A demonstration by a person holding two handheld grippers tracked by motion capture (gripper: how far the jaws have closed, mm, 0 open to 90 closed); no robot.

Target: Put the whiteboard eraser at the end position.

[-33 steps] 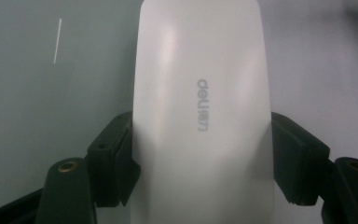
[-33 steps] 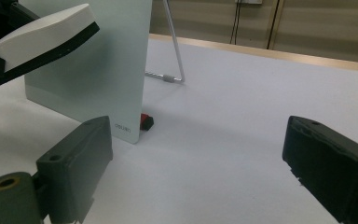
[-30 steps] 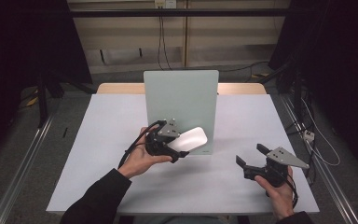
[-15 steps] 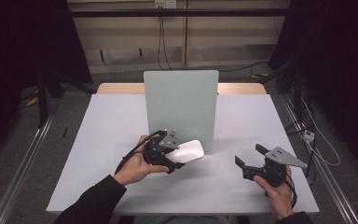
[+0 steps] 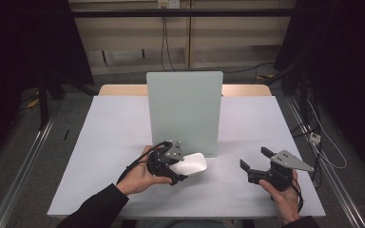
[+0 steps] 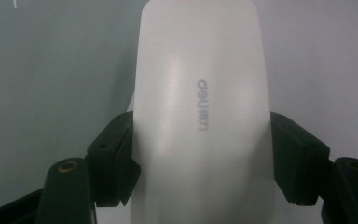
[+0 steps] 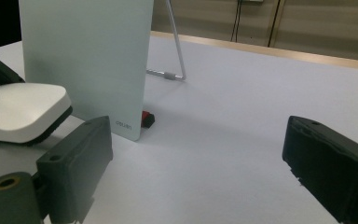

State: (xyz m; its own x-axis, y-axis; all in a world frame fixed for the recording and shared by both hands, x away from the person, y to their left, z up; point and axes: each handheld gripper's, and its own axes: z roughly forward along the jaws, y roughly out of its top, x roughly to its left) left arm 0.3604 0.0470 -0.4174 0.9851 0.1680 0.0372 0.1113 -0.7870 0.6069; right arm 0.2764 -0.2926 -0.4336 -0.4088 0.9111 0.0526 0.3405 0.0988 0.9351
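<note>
A white eraser (image 5: pixel 191 164) marked "deli" lies flat in front of the pale green board (image 5: pixel 184 111). My left gripper (image 5: pixel 179 166) is shut on it, its pads (image 6: pixel 114 163) pressing the eraser (image 6: pixel 200 107) from both sides. In the right gripper view the eraser (image 7: pixel 18 109) sits low over the table with its dark underside down, just left of the board (image 7: pixel 86 56). My right gripper (image 5: pixel 255 159) stands open at the front right, with nothing between its jaws (image 7: pixel 198 163).
The board stands upright mid-table on a thin metal leg (image 7: pixel 175 46), with a small red piece (image 7: pixel 147 117) at its foot. The white table (image 5: pixel 114 128) has bare surface to the left and right of the board.
My left gripper has carried the eraser down from the board's lower face and toward the person, to table level. The right gripper has barely moved.
</note>
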